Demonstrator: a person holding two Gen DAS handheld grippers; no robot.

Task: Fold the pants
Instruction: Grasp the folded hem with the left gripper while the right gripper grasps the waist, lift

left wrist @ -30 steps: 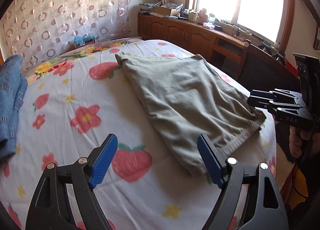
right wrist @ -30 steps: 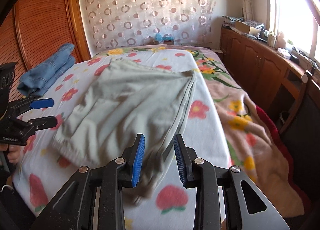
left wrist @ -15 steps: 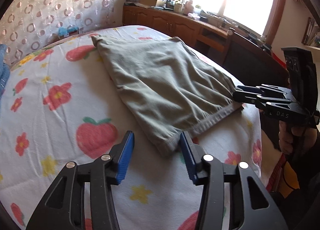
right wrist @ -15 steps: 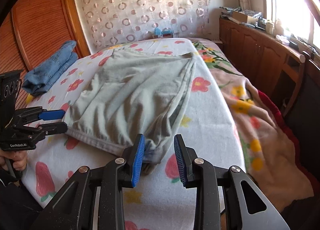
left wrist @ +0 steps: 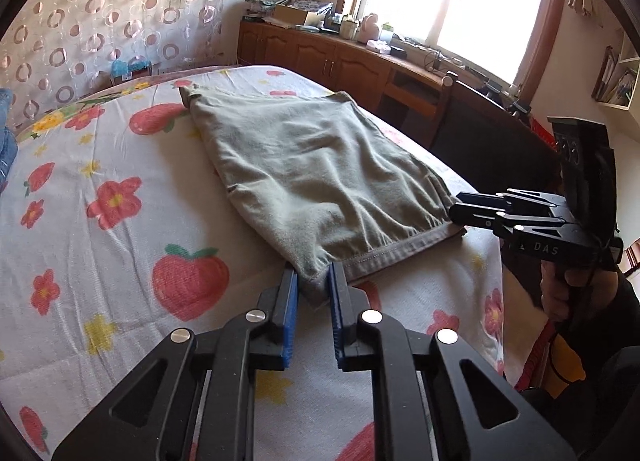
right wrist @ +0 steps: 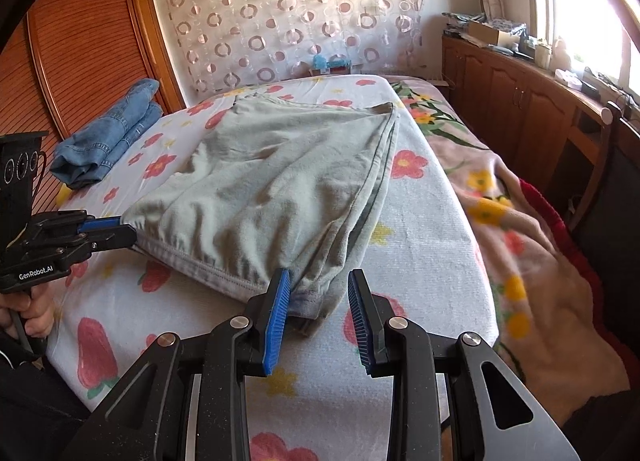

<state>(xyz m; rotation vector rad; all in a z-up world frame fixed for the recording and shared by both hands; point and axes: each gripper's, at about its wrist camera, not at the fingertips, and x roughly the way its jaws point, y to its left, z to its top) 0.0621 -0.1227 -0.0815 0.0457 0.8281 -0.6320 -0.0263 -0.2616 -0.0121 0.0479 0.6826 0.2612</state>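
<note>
Grey-green pants (left wrist: 320,177) lie folded on the flower-print bed sheet (left wrist: 100,245), waistband toward me. My left gripper (left wrist: 313,293) is shut on the waistband's left corner. It also shows in the right wrist view (right wrist: 120,231), pinching that corner. In the right wrist view the pants (right wrist: 272,181) reach between the fingers of my right gripper (right wrist: 318,301), which stands partly open around the waistband's right corner without pinching it. The right gripper shows in the left wrist view (left wrist: 460,213), at that corner.
Folded blue jeans (right wrist: 108,137) lie at the bed's far left. A flowered blanket (right wrist: 520,229) hangs over the bed's right side. A wooden cabinet (right wrist: 520,109) with clutter runs under the window. A wooden wardrobe (right wrist: 80,41) stands at left.
My left gripper has moved onto the waistband's left corner and shut on it. My right gripper has stayed at the right corner with the same gap between its fingers.
</note>
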